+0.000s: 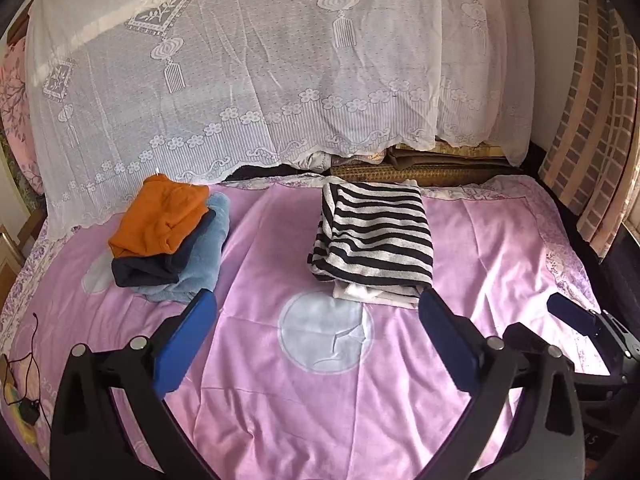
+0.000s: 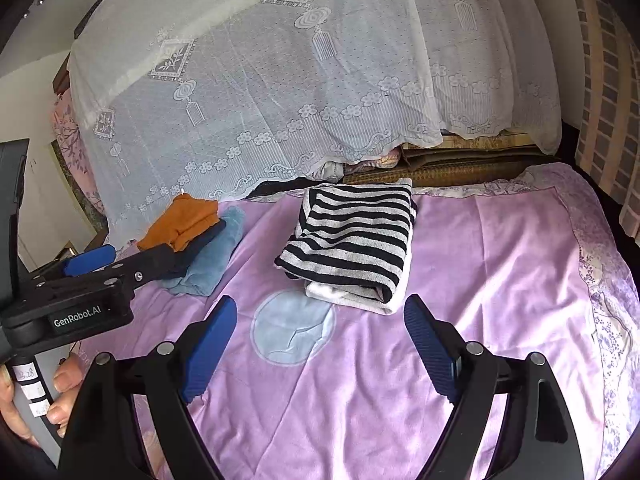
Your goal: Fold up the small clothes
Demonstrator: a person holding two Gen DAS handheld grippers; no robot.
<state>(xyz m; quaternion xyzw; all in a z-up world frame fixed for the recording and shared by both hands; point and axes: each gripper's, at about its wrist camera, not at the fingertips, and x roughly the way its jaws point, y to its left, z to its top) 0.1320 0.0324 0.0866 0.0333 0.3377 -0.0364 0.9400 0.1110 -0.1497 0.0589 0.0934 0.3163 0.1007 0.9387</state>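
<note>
A folded black-and-white striped garment lies on the pink bedspread, on top of a folded white piece. To its left is a stack of folded clothes: orange on navy on light blue. My left gripper hangs open above the bedspread, nearer than both piles, with nothing between its fingers. My right gripper is open too, just short of the striped garment, holding nothing.
A white lace cloth drapes a tall pile behind the clothes, with woven mats under it. A black cable and charger lie at the bed's left edge. A brick-patterned curtain hangs right. A hand grips the left gripper's handle.
</note>
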